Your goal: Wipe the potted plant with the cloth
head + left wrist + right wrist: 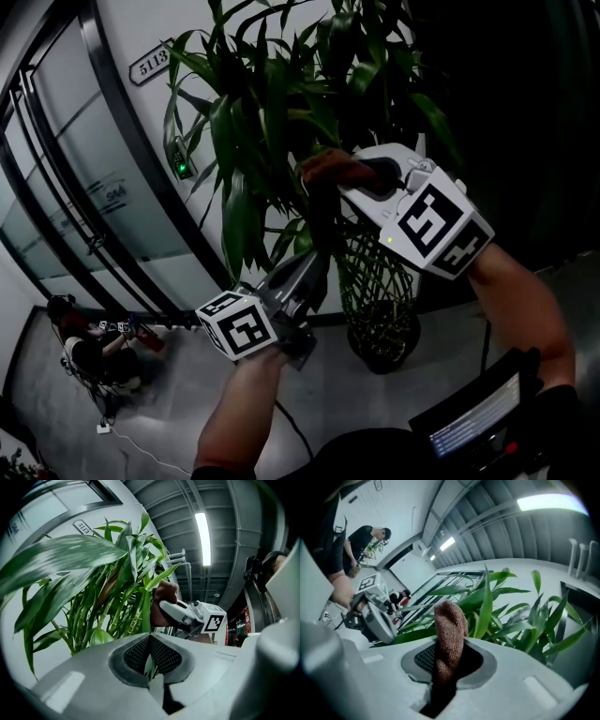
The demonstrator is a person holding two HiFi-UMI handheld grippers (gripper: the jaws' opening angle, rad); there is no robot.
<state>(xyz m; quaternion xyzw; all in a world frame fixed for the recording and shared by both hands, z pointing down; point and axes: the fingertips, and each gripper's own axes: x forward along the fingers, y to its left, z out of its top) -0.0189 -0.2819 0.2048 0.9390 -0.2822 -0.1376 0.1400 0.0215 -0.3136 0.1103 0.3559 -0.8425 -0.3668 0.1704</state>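
The potted plant [272, 122] has long green leaves and stands in a dark lattice pot [380, 319] on the floor. My left gripper [314, 264] points up into the foliage. In the left gripper view [151, 645] its jaws are shut on a thin green leaf [149, 660]. My right gripper [345, 178] is shut on a brown knitted cloth [330, 169], held among the upper leaves just above the left gripper. In the right gripper view the cloth [449, 630] sticks out between the jaws, with leaves [487, 606] right behind it and the left gripper [370, 616] to the left.
A glass wall with dark frames [84, 187] and a door plate stands left of the plant, with a card reader [181, 167] lit green. A person [84, 342] crouches on the floor at lower left among cables. A lit screen [478, 420] sits at lower right.
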